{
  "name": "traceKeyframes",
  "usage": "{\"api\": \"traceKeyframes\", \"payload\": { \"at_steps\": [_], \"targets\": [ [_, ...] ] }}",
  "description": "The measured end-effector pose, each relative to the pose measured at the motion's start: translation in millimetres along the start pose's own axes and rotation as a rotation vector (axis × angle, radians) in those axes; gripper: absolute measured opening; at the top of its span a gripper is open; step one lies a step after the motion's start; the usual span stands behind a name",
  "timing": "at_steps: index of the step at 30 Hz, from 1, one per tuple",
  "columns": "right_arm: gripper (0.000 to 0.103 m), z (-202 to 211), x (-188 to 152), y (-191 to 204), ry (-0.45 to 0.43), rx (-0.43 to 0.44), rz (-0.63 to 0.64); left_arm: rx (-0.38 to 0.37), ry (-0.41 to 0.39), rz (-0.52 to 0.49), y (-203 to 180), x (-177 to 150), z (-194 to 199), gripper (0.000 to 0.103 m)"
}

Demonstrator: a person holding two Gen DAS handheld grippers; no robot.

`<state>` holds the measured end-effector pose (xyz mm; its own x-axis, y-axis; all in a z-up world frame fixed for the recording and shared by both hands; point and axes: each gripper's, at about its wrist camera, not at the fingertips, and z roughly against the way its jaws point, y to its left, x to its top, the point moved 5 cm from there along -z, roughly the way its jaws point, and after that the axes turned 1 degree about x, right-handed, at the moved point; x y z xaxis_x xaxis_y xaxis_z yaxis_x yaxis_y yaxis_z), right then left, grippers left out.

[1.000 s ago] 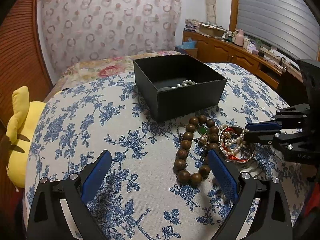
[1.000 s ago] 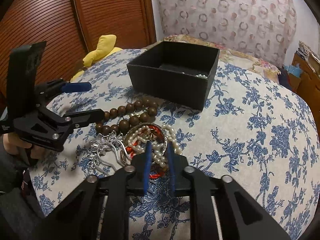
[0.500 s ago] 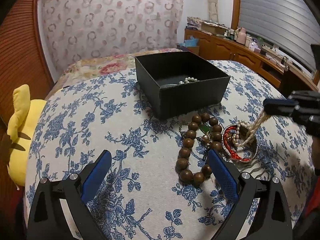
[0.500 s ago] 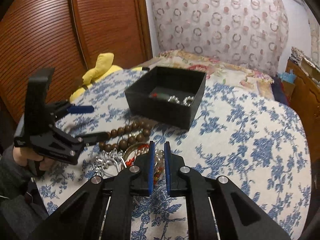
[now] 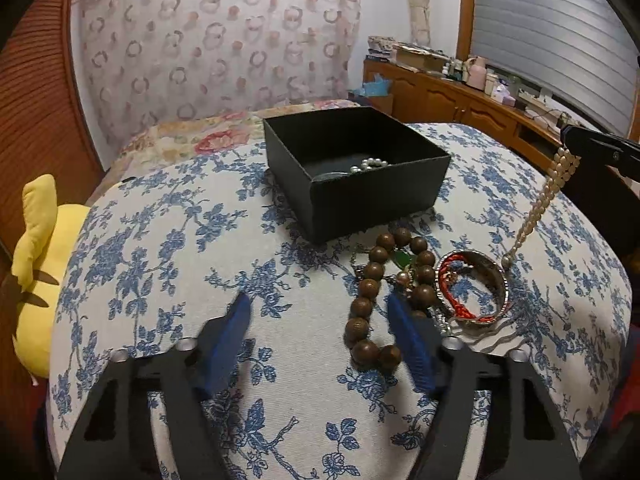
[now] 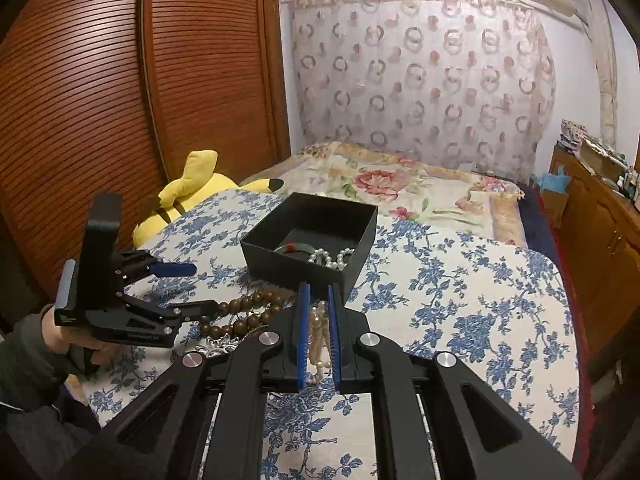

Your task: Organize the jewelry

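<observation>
Above cloth, R tool (image 6: 318, 312) grips pearl strand (image 5: 544, 196).

My left hand-held gripper (image 5: 318, 314) was matte black plastic with blue ribbed pads (image 5: 230, 334) and round silver screw heads at the finger pivots. My right hand-held gripper (image 6: 318, 330) matched it, blue pads (image 6: 303, 332) on black arms. My left hand (image 6: 76, 346) showed bare skin under a dark grey-green sleeve (image 6: 24, 360).
</observation>
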<state>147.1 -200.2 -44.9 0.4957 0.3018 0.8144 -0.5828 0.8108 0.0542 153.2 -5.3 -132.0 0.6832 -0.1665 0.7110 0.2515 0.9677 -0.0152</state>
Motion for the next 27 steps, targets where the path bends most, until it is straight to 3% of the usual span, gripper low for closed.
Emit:
{"api": "traceKeyframes", "payload": {
  "at_steps": [4,14,17,18,27],
  "targets": [
    [0.010,2,-1,-2,-0.004,-0.008,0.003,-0.034,0.022,-0.015,-5,1,-5,0.042],
    [0.010,-3,-2,-7,-0.004,0.005,-0.005,-0.039,0.094,-0.098,-22,8,-25,0.036],
    [0.010,-6,-3,-10,-0.004,0.016,-0.011,-0.045,0.093,-0.104,-23,6,-26,0.024],
    [0.010,-8,-2,-11,-0.003,0.018,-0.012,-0.049,0.091,-0.104,-23,5,-25,0.013],
    [0.010,-10,4,-15,-0.018,0.053,-0.030,-0.081,-0.003,-0.027,-21,21,13,0.012]
  ]
}}
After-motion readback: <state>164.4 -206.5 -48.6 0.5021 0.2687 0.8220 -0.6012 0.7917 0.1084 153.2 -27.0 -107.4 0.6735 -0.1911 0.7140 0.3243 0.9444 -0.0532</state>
